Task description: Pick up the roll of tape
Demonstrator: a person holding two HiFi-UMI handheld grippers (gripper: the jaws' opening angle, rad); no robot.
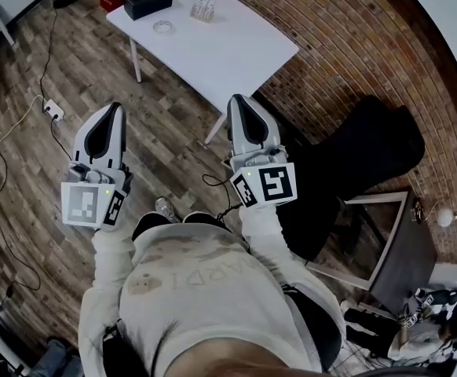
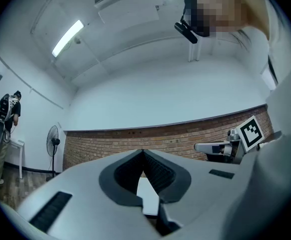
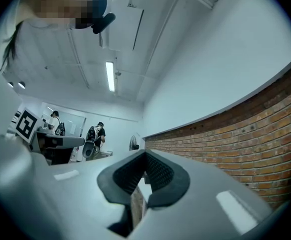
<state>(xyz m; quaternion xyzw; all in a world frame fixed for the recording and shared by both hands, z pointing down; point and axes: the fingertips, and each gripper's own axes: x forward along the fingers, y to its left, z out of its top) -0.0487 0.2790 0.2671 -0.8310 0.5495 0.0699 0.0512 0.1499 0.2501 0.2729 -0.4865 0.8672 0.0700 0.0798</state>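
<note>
White table (image 1: 236,49) well ahead of both grippers. Left gripper (image 1: 117,108) and right gripper (image 1: 237,100) side by side over wood floor (image 1: 173,124), jaws closed, nothing held. Black box (image 1: 148,0) at table's far end. Tape roll (image 1: 162,27) on table near box, well ahead of left gripper.
</note>
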